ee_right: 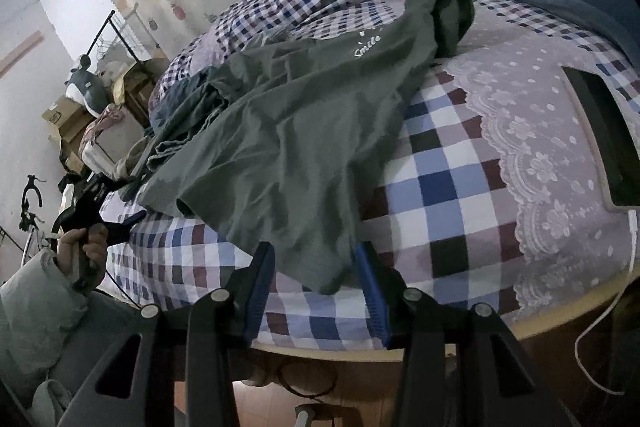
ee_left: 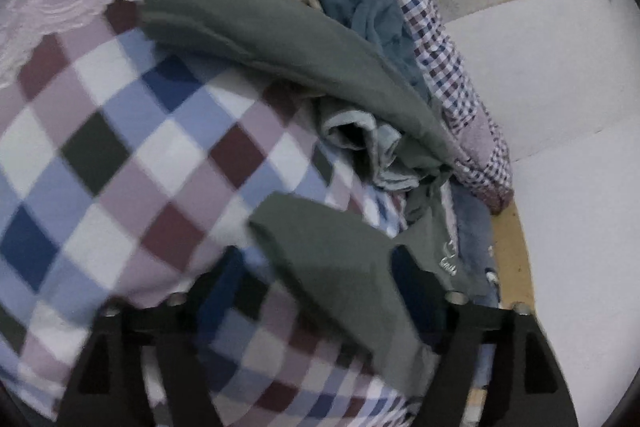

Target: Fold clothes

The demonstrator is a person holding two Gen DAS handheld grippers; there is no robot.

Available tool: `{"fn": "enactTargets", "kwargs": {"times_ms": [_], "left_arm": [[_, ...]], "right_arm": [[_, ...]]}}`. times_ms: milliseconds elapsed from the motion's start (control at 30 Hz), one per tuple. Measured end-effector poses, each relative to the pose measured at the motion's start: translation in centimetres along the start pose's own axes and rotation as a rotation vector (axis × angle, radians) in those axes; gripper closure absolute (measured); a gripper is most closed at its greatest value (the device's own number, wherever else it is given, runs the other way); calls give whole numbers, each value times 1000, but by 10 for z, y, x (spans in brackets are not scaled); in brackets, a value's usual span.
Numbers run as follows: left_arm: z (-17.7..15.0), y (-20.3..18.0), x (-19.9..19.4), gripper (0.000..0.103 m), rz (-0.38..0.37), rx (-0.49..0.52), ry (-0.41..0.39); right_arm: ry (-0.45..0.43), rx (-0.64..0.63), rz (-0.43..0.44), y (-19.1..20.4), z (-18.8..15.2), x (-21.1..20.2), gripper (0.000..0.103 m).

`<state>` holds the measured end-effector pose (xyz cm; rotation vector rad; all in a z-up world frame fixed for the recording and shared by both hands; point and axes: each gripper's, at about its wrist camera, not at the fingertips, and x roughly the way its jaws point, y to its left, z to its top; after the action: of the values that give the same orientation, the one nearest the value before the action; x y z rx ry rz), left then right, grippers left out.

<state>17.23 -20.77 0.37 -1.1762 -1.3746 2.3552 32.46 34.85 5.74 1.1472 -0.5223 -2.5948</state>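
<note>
Nearest the lens, the right gripper [ee_right: 316, 283] is seen w/ fingers set wide, the hem of the grey-green shirt [ee_right: 304, 131] hanging between them, not pinched. The left gripper [ee_left: 320, 267] is likewise wide around another corner. The shirt is spread loosely on the checked bedspread [ee_right: 448, 179], no fold visible; a clothes pile [ee_left: 280, 7] is left crumpled. Fingertip contact is blurred, can't be told.

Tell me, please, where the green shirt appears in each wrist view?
Left wrist: green shirt lies bottom centre, between the left gripper fingers.
Right wrist: the shirt spreads across the centre, its hem between the right gripper fingers.
Shared landmark: the checked sheet.
</note>
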Motion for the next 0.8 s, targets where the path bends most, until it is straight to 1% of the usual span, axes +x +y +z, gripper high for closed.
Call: {"fn": "enactTargets", "kwargs": {"times_ms": [33,67,100,167,200,233,300,467,533,600,700,800], "left_arm": [[1,-2,3,20,-9,3,-5],[2,-3,7,24,-16,5,-8],[2,-4,11,32,-21,6,-2],[2,-6,20,92,-19,10,12],[1,-6,24,97,10,13,27],[0,-7,25,97,8,12,25],[0,-10,18,100,-40,5,-12],[3,-20,-10,101,-209,-3,-132],[5,-25,-23,101,-252,12,-188],[13,-24,-35,101,-295,6,-249],[23,-11,-41,101,-301,-54,-292],[28,0,-38,101,-298,-112,-294]], "right_arm": [[-2,3,-3,-1,0,-1,56],[-4,8,-7,-3,-1,-2,56],[-5,14,-12,-5,-1,-2,56],[-5,26,-18,-9,-1,-3,56],[-5,33,-20,-11,-1,-3,56],[-6,41,-23,-13,-1,-3,56],[-6,58,-28,-17,-1,-2,56],[0,91,-46,-25,-1,-1,56],[11,81,-47,-23,-2,2,55],[26,64,-48,-20,-3,5,55],[58,22,-45,-11,-6,14,55],[88,-30,-27,3,-9,27,55]]}}
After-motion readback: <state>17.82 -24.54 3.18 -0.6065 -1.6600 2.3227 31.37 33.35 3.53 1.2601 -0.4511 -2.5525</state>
